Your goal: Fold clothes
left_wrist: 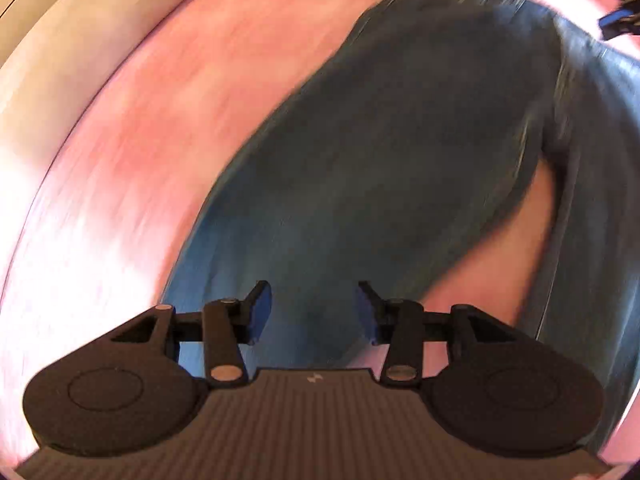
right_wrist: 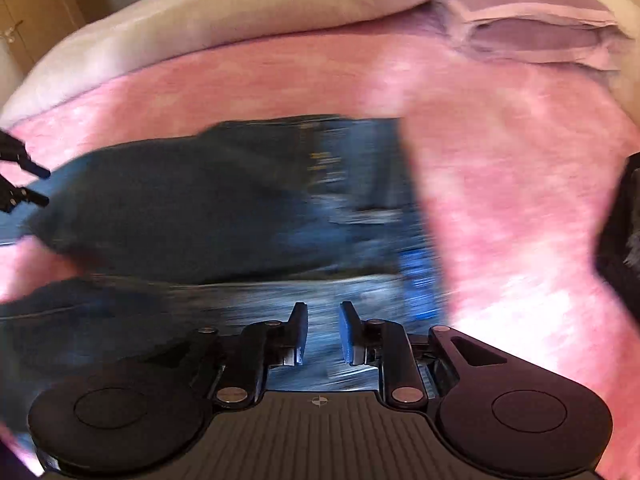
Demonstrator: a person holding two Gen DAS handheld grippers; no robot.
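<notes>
Dark blue jeans (left_wrist: 384, 152) lie spread on a pink bed cover (left_wrist: 152, 128), blurred by motion in both views. My left gripper (left_wrist: 314, 312) hovers open over one trouser leg, nothing between its blue pads. In the right wrist view the jeans (right_wrist: 208, 208) stretch leftward from the waistband end (right_wrist: 400, 200). My right gripper (right_wrist: 323, 334) is open just above the denim near the waistband, its jaws a small gap apart and empty. The other gripper's fingertips (right_wrist: 36, 184) show at the left edge, by the leg end.
A pale cream blanket (right_wrist: 208, 20) runs along the far side of the bed. Folded mauve bedding (right_wrist: 540, 32) is stacked at the back right. A dark furry item (right_wrist: 624, 232) sits at the right edge. Wooden cupboard doors (right_wrist: 44, 12) stand beyond the bed.
</notes>
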